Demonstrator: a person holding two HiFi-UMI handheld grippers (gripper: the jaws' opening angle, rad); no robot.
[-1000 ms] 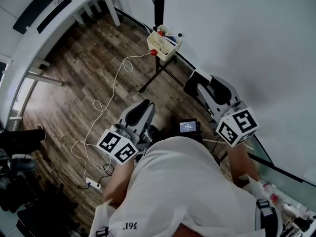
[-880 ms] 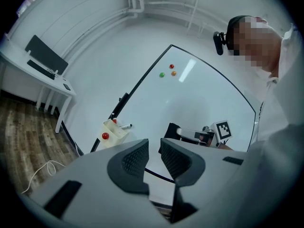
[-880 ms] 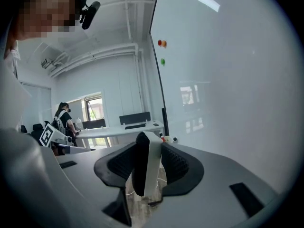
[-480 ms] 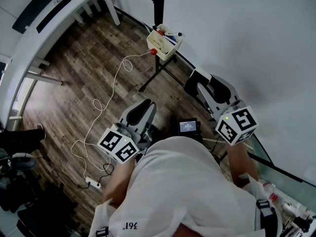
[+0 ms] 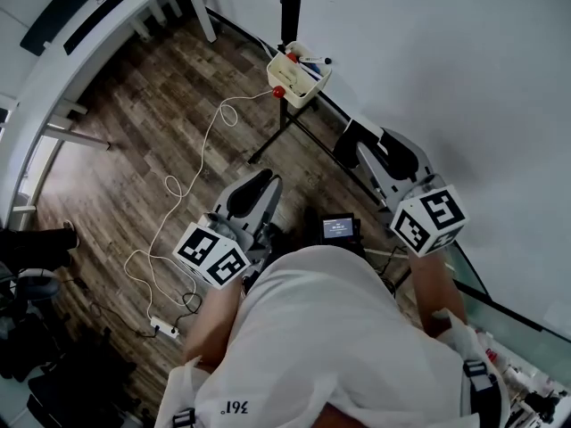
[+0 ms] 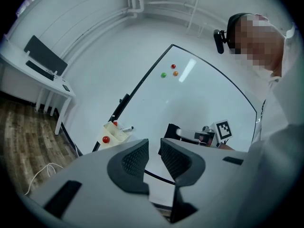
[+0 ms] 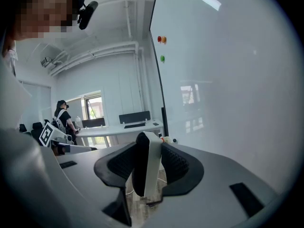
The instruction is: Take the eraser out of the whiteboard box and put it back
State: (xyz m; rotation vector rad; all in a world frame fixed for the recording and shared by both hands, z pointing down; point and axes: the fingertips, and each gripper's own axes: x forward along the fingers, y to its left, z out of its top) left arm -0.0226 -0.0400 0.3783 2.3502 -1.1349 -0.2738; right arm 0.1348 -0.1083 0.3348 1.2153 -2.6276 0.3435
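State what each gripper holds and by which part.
Right gripper clamps the eraser across its broad faces; left gripper holds nothing.

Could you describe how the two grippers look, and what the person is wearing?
The left gripper and the right gripper both have smooth, curved grey shells with black ribbed pads. Each carries a white cube printed with black square markers. The person wears a white shirt.
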